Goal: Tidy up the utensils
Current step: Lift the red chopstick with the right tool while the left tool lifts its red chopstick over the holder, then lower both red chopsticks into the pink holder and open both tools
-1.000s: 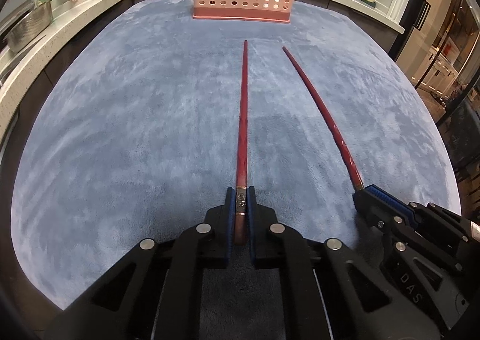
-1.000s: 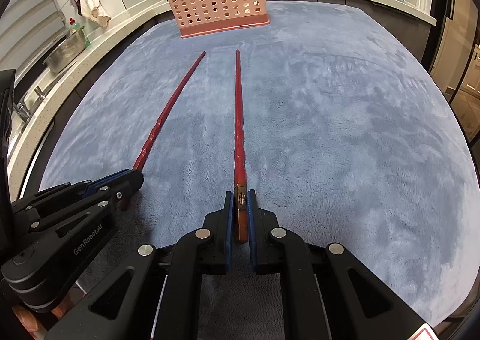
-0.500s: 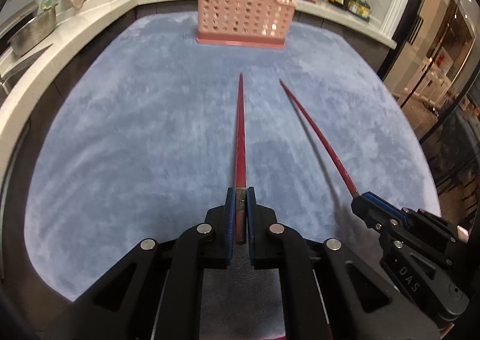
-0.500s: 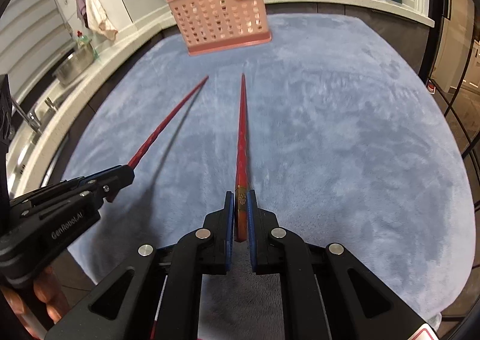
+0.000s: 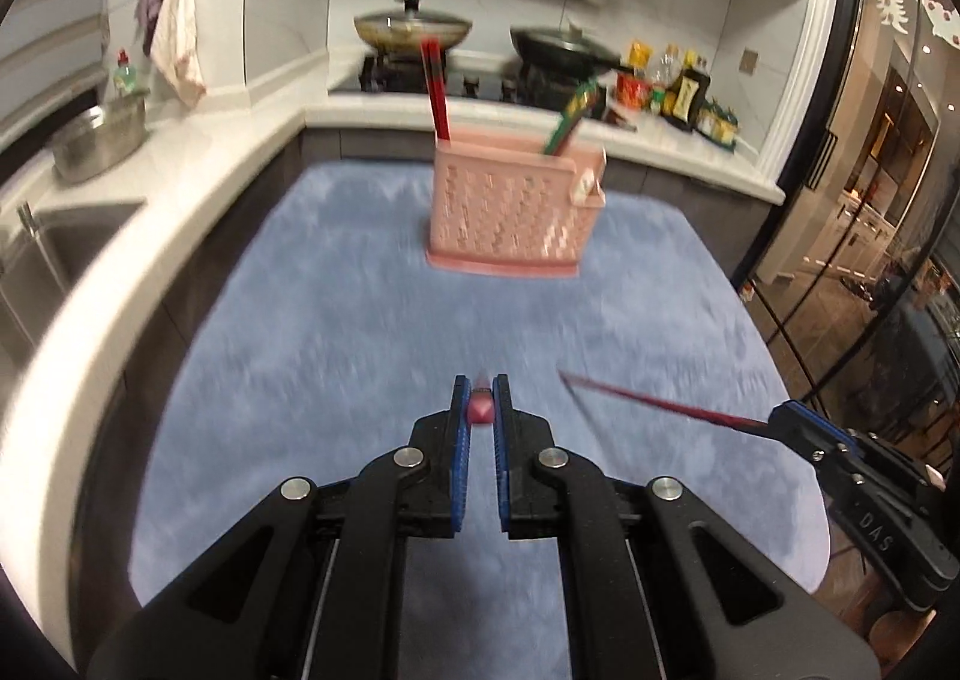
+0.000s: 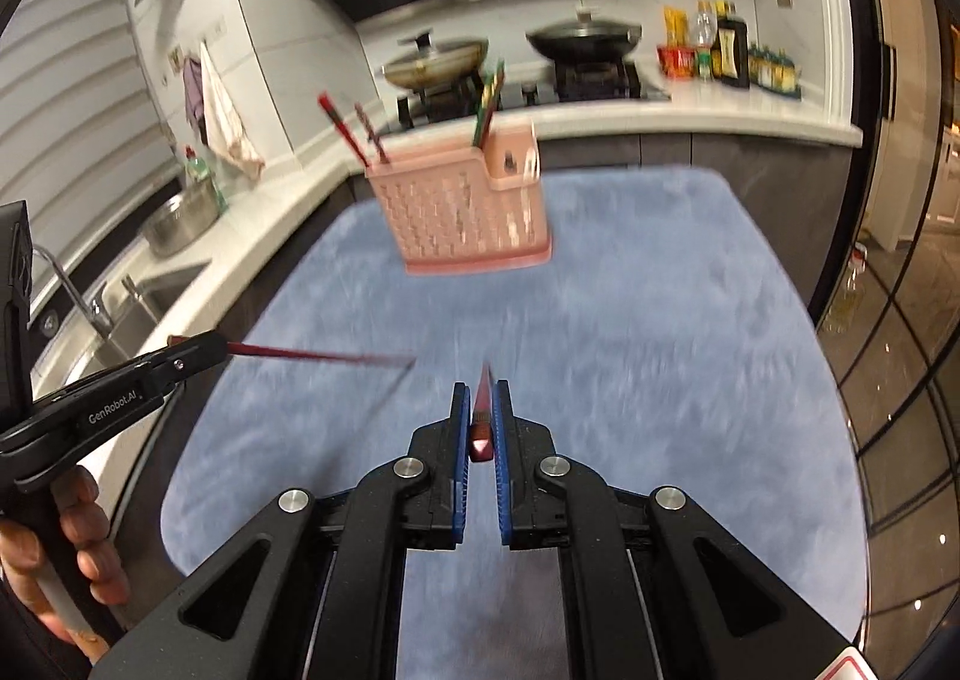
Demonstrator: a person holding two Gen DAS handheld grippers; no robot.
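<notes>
Our left gripper (image 5: 481,410) is clenched on the butt end of a red chopstick (image 5: 480,411), which from the left wrist view we see almost end-on between the blue pads (image 5: 461,416). Our right gripper (image 6: 480,428) is likewise clamped on a second red chopstick (image 6: 482,410), its shaft running forward from the pads and blurred toward the tip. Each camera also catches the other tool from the side: in the left wrist view the right gripper sits at the right edge with its chopstick slanting out to the left, clear of the blue mat (image 5: 336,356). In the right wrist view a hand (image 6: 72,554) grips the left tool's handle. Beyond both tips, well apart from them, a pink perforated utensil basket (image 5: 510,212) stands on the far part of the mat, with red chopsticks (image 5: 437,98) and green ones (image 5: 567,125) upright in it. Behind it, the counter carries two lidded woks (image 5: 411,23) on the stove.
</notes>
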